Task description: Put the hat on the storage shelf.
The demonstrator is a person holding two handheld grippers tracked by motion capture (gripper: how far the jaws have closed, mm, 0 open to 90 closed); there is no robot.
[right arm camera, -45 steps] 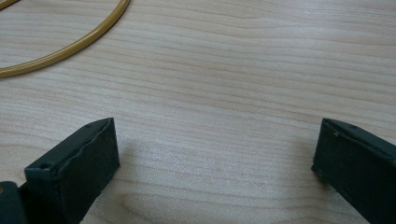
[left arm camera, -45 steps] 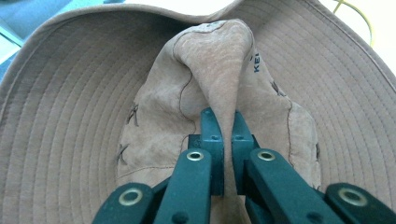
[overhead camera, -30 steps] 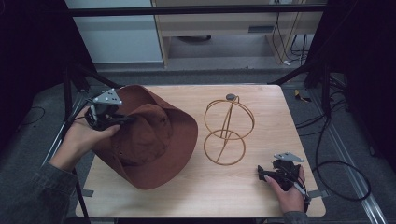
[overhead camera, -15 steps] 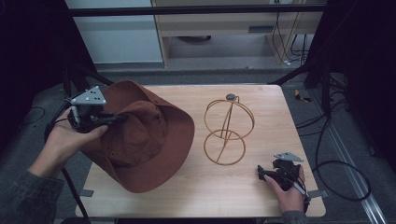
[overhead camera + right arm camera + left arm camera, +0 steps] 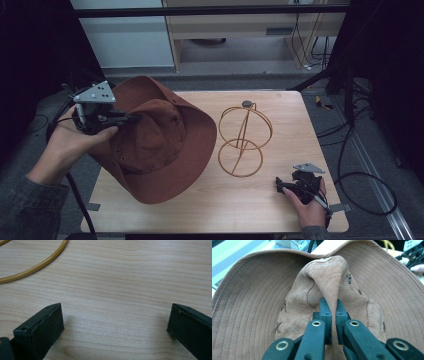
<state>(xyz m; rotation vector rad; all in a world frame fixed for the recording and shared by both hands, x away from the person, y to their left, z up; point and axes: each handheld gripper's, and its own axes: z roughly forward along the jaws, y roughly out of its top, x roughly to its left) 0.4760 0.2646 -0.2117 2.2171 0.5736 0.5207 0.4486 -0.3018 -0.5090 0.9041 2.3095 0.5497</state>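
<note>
A brown wide-brimmed hat (image 5: 160,140) is tilted up over the table's left side, its brim low toward the front. My left gripper (image 5: 122,119) is shut on a pinched fold of the hat's crown (image 5: 332,290), seen close in the left gripper view (image 5: 332,315). A gold wire hat stand (image 5: 244,140) with a dark knob on top stands at mid table, apart from the hat. My right gripper (image 5: 282,186) rests low at the front right of the table, open, with bare wood between its fingers (image 5: 42,330).
The wooden table (image 5: 300,125) has its front edge just below my right hand. The stand's ring base (image 5: 37,265) lies a short way ahead of the right gripper. Cables run over the floor at the right (image 5: 360,175). A cabinet (image 5: 235,30) stands behind.
My left gripper has moved left and upward with the hat's crown in it, lifting and tilting the hat. The right gripper has stayed where it was.
</note>
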